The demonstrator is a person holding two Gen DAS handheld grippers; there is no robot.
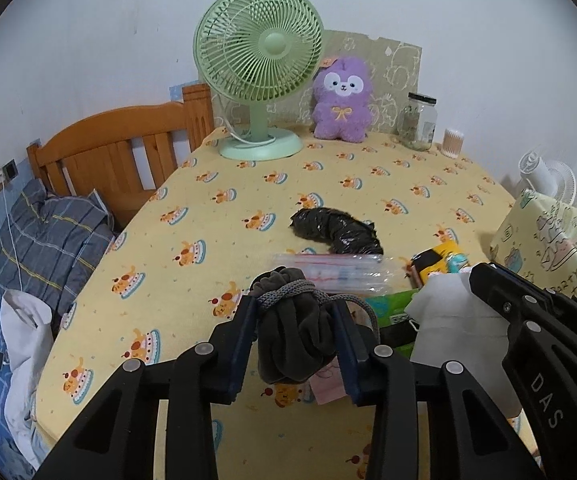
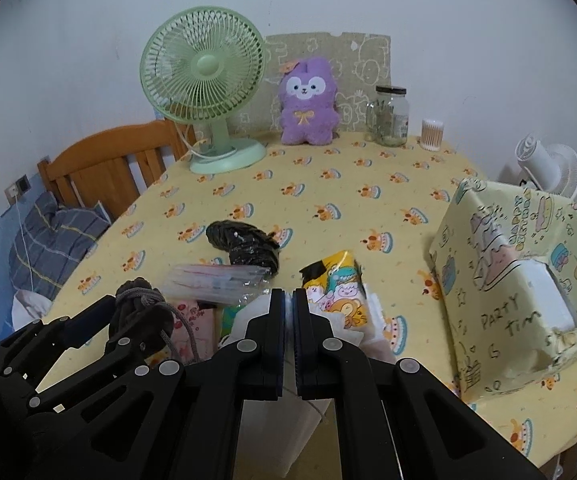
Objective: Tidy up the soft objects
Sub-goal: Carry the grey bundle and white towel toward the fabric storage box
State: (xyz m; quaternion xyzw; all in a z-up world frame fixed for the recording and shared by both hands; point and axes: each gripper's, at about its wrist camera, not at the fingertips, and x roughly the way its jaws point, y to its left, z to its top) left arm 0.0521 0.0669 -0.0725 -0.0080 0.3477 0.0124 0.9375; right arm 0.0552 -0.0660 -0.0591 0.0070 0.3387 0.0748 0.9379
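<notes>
Left claw [image 1: 294, 312] is clamped on a dark grey velvety drawstring pouch [image 1: 292, 340], its blue-lined fingers [image 1: 244, 344] pressing the cloth from both sides just under the knotted grey cord [image 1: 284, 294]. The pouch hangs between them above the near edge of the surface [image 1: 208, 200], which is covered in yellow cloth printed with cakes. Right claw [image 2: 287, 312] is pinched nearly closed on a thin white sheet of tissue or cloth [image 1: 448, 312]; what exactly it is cannot be told.

The pouch looks light and limp, so it should sag and swing instead of holding a shape. Gripping below the knot seems the surest hold, since the bunched neck gives bulk to bite on; the loose cord end could slip or snag. The white sheet looks flimsy and likely to tear or slide out if tugged.

A crumpled black plastic bag [image 1: 336, 230], a clear plastic packet [image 1: 336, 276] and a bright cartoon-printed tissue pack [image 2: 338, 284] lie just ahead. A patterned paper-wrapped box with an open side [image 2: 508, 280] stands to the right and is perhaps the place for them.
</notes>
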